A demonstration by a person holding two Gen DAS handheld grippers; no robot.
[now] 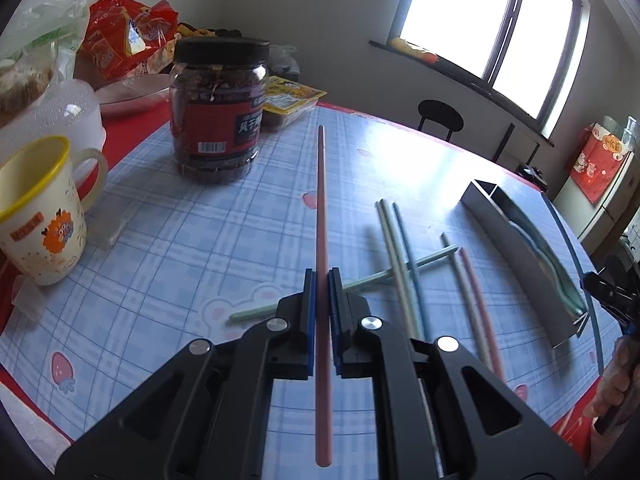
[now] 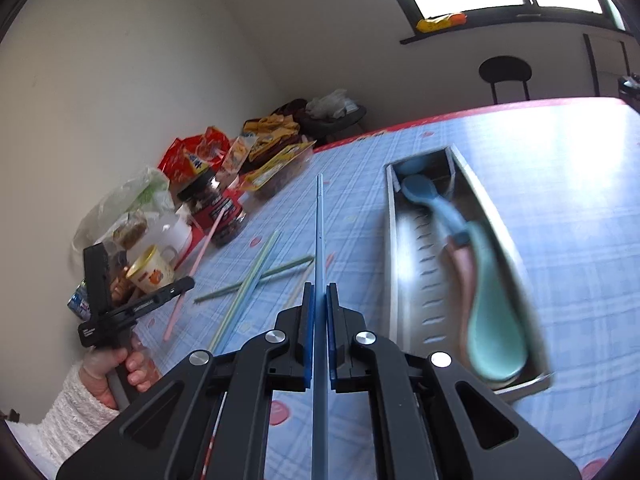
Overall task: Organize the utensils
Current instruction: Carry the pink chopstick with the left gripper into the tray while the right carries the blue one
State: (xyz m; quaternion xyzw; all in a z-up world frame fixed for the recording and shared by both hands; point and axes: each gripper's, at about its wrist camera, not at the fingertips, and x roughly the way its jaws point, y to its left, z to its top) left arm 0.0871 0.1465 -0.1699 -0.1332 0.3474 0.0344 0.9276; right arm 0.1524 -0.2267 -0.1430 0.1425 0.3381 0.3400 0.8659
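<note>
Where hidden leftward, spoons in tray.

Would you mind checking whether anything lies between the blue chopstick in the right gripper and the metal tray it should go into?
Nothing visible blocks it. The right gripper holds the blue chopstick above bare tablecloth, left of the metal tray. The tray's open top already holds spoons along its right side; its left side looks free.

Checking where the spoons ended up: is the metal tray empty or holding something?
Holding something. The right wrist view shows the tray with a blue spoon, a green spoon and a pink handle inside.
</note>
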